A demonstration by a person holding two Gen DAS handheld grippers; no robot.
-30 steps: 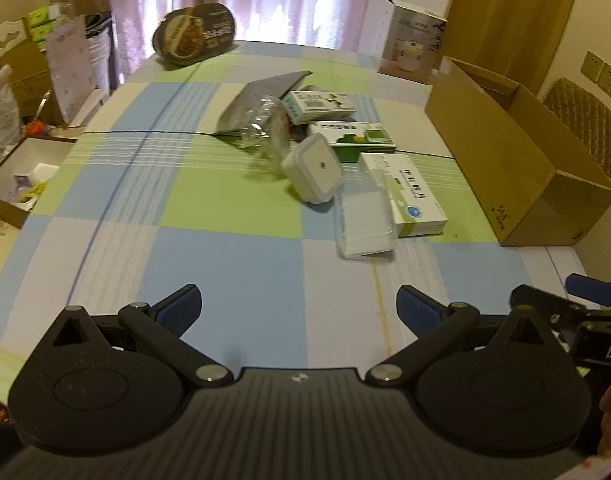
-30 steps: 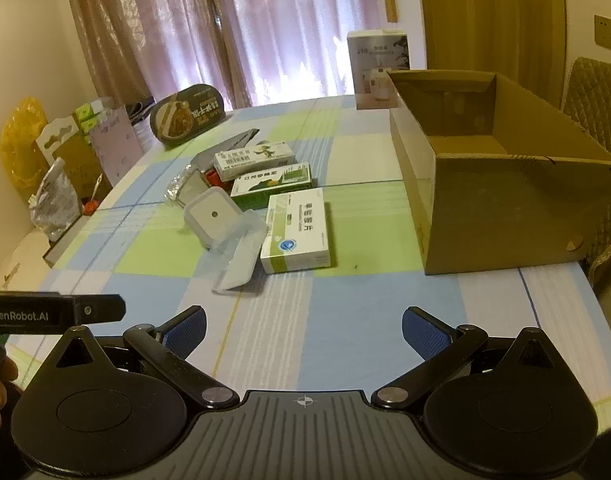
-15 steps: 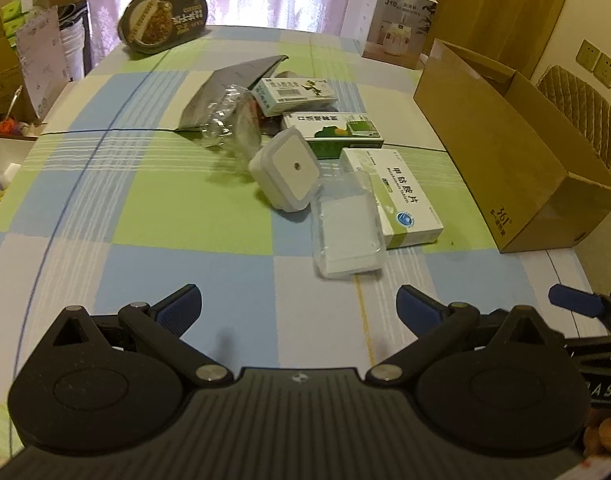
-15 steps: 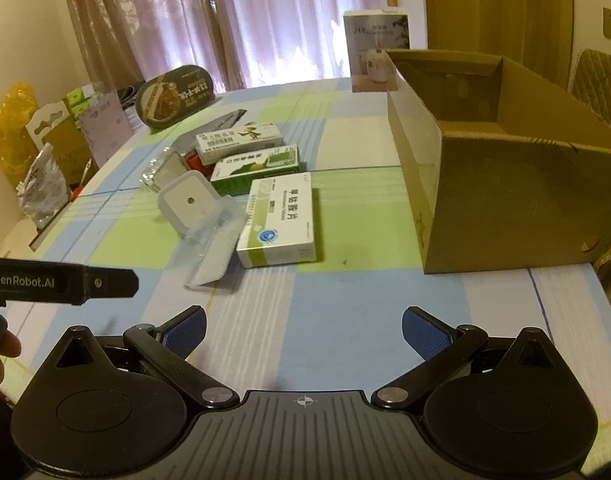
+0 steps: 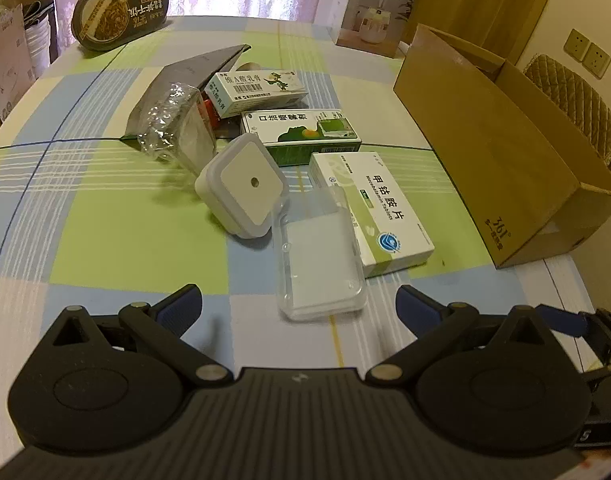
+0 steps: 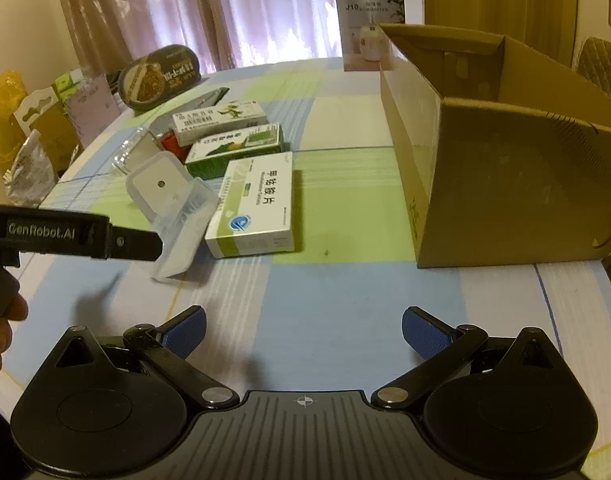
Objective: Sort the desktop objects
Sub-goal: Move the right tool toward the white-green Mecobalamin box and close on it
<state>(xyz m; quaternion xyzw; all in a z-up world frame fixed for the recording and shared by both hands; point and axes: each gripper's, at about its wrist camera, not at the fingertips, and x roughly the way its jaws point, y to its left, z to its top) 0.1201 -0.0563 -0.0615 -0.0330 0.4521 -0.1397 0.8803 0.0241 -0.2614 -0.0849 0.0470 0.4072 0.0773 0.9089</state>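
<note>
Cardboard box [image 6: 501, 152] seems empty to us | clear case [image 5: 319, 256] shut | our 2 grippers, left [image 5: 297, 302] and right [image 6: 303, 330], gape wide, holding nothing

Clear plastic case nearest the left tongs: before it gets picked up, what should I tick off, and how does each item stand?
1. Left tongs open, empty: ok.
2. Right tongs open, empty: ok.
3. Clear plastic case lies ahead of the left tongs, uncovered: ok.
4. Case free of neighbours: not ok; it leans on the white medicine box and square white device.
5. Cardboard box open on top: ok.
6. Case latched: cannot tell.
</note>
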